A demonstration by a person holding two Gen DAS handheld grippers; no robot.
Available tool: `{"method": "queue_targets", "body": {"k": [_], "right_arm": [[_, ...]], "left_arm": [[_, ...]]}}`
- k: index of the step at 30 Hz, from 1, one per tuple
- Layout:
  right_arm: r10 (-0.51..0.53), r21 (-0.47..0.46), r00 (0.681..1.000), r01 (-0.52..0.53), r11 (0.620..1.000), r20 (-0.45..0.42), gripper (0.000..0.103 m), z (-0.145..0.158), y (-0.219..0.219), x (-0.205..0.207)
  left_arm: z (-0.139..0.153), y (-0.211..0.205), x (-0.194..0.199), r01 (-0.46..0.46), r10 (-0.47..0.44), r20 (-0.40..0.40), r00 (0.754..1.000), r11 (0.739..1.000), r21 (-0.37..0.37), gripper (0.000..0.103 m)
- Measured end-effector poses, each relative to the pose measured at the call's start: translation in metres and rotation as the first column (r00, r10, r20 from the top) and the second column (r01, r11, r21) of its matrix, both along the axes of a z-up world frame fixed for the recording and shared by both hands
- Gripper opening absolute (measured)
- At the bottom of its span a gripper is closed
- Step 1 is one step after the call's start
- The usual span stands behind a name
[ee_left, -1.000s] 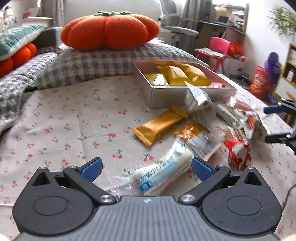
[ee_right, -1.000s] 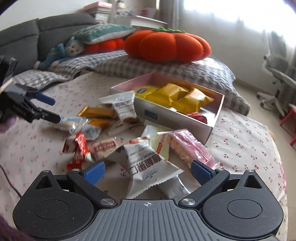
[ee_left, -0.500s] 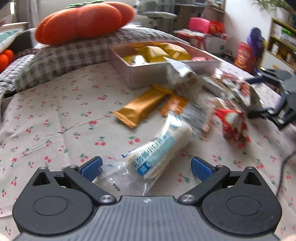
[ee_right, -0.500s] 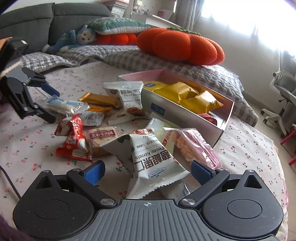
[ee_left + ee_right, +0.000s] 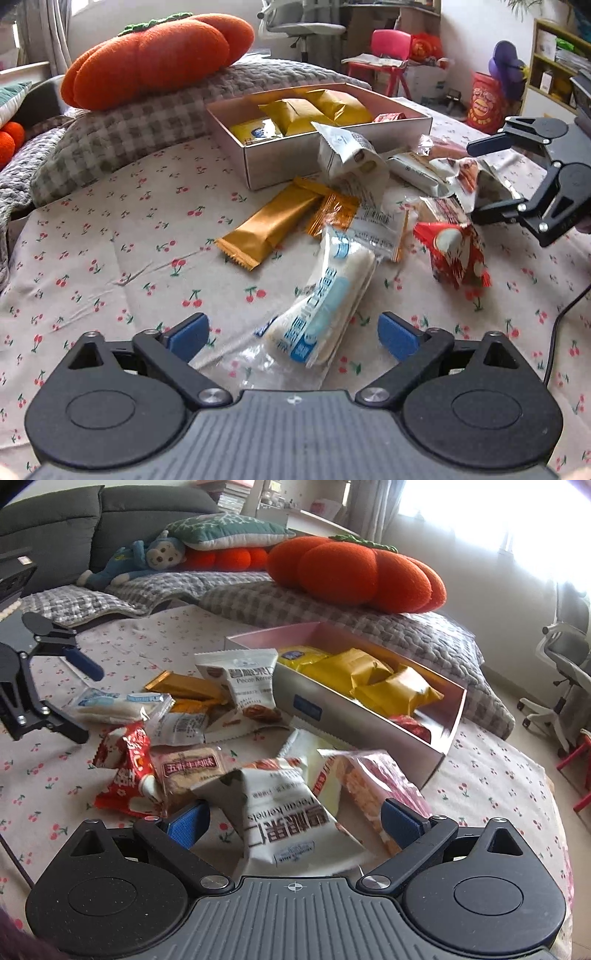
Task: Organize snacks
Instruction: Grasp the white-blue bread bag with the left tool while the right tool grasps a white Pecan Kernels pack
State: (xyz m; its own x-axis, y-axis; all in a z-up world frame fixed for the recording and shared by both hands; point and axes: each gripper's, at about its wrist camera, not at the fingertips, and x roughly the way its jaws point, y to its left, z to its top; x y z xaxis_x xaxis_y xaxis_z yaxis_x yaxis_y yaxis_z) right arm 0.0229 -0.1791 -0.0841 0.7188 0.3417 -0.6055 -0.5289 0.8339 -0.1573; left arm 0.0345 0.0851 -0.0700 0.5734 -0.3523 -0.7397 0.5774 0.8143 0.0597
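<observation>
A pile of snack packets lies on a cherry-print cloth beside an open silver box [image 5: 280,162] holding yellow packets [image 5: 295,114]. My left gripper [image 5: 291,334] is open around a white and blue wrapped roll [image 5: 325,306], not clamped on it. My right gripper [image 5: 295,819] is open around a white pecan kernel bag [image 5: 288,812]; a pink rice-cake packet [image 5: 373,786] lies next to its right finger. The right gripper also shows in the left wrist view [image 5: 491,181], near a red packet [image 5: 454,251]. The box also shows in the right wrist view [image 5: 354,723].
An orange bar [image 5: 273,225], a second pecan bag [image 5: 247,690] and a red packet [image 5: 129,768] lie in the pile. An orange pumpkin cushion [image 5: 155,55] sits on grey checked pillows [image 5: 122,129] behind the box. A sofa [image 5: 74,520] and a chair [image 5: 569,675] stand beyond.
Both grippers have moved closer to the pile. The white and blue roll now sits further between my left fingers, and the pecan bag further between my right fingers. Both stay open.
</observation>
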Motion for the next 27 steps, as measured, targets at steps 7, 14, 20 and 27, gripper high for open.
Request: {"method": "queue_targets", "body": {"k": [7, 14, 20, 27], "right_arm": [[0.011, -0.024, 1.000, -0.011, 1.000, 0.003, 0.089, 0.003, 0.002, -0.002], [0.026, -0.035, 1.000, -0.026, 0.999, -0.005, 0.056, 0.005, -0.002, -0.010], [0.027, -0.033, 1.000, -0.027, 0.999, -0.003, 0.042, 0.010, -0.006, -0.017], [0.036, -0.046, 0.999, -0.036, 0.998, -0.006, 0.039, 0.017, -0.006, -0.025]], "left_arm": [[0.001, -0.010, 0.008, 0.005, -0.005, -0.046, 0.999, 1.000, 0.008, 0.072], [0.005, -0.014, 0.008, -0.030, 0.031, -0.064, 0.997, 1.000, 0.007, 0.044], [0.012, -0.023, 0.010, -0.075, 0.078, -0.069, 0.995, 0.996, 0.051, 0.026], [0.020, -0.024, 0.017, -0.164, 0.168, -0.092, 0.982, 0.985, 0.044, 0.019]]}}
